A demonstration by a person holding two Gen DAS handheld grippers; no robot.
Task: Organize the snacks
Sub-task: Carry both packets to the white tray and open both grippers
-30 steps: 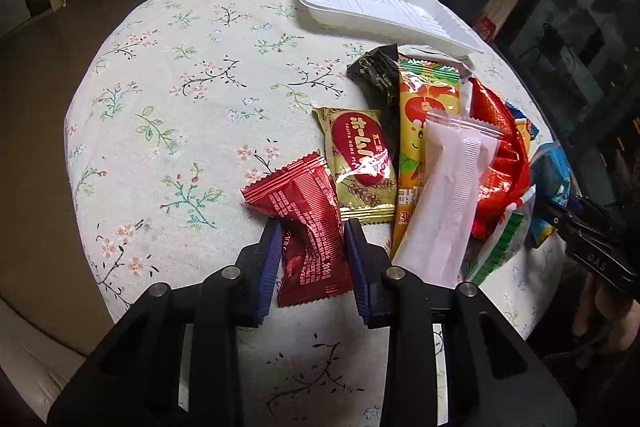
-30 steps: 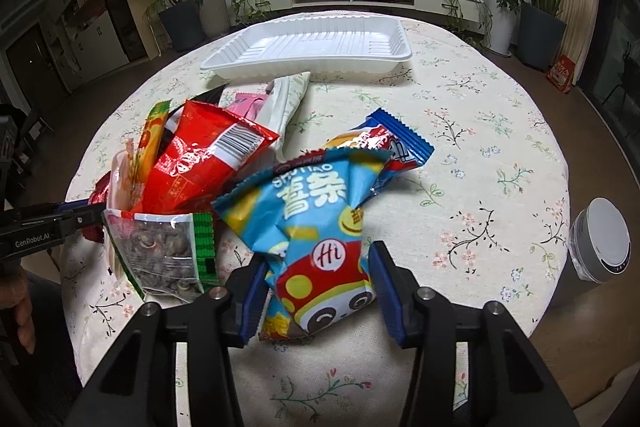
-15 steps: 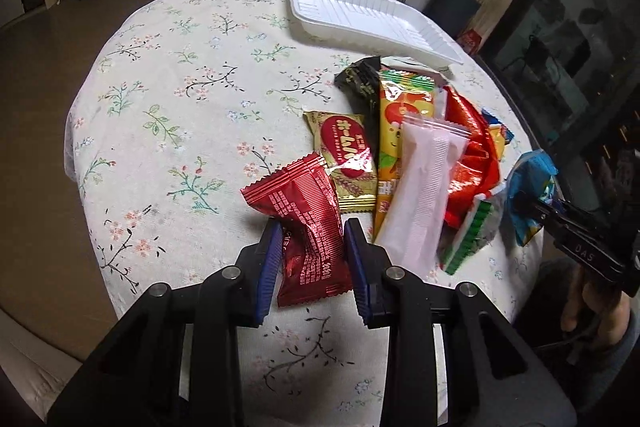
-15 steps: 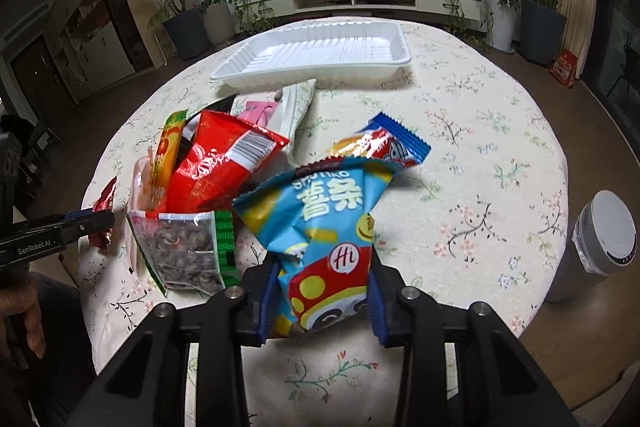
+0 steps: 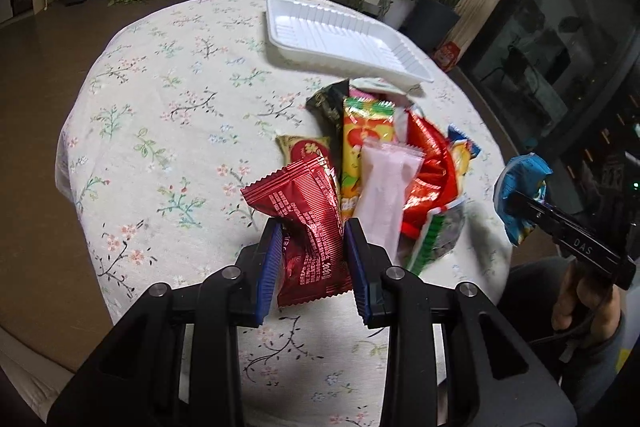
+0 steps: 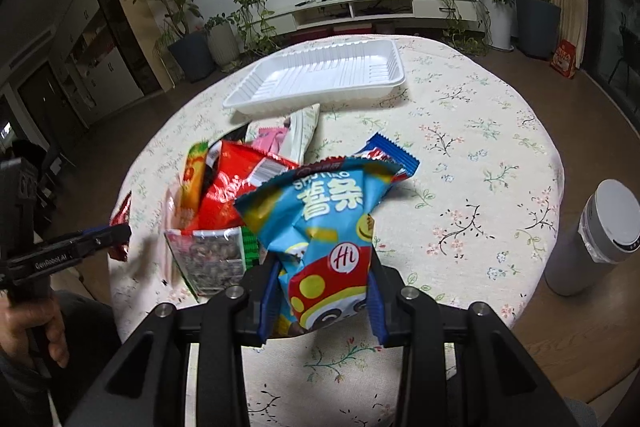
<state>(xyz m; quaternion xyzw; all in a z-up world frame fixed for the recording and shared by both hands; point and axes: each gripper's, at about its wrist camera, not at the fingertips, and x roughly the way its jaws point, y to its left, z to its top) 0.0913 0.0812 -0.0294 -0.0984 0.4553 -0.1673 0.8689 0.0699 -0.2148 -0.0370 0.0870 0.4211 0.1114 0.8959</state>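
My left gripper (image 5: 314, 263) is shut on a dark red snack packet (image 5: 308, 223) and holds it above the table. My right gripper (image 6: 322, 291) is shut on a blue snack bag (image 6: 324, 227), also lifted; it shows in the left wrist view (image 5: 516, 195) too. An empty white tray (image 5: 340, 39) sits at the far side of the table, seen from the right wrist as well (image 6: 320, 79). A pile of snacks lies in front of it: a pink pouch (image 5: 386, 195), a yellow-orange packet (image 5: 366, 139), a red bag (image 6: 236, 187) and a clear bag of seeds (image 6: 212, 259).
The round table has a floral cloth (image 5: 160, 115). A grey-white cylinder (image 6: 592, 239) stands beyond the table's right edge. A blue-red packet (image 6: 390, 153) lies behind the blue bag. Plants and a TV shelf line the far wall.
Both grippers have risen and pulled back, lifting the red packet and the blue bag off the table. The right gripper closed on the blue bag.
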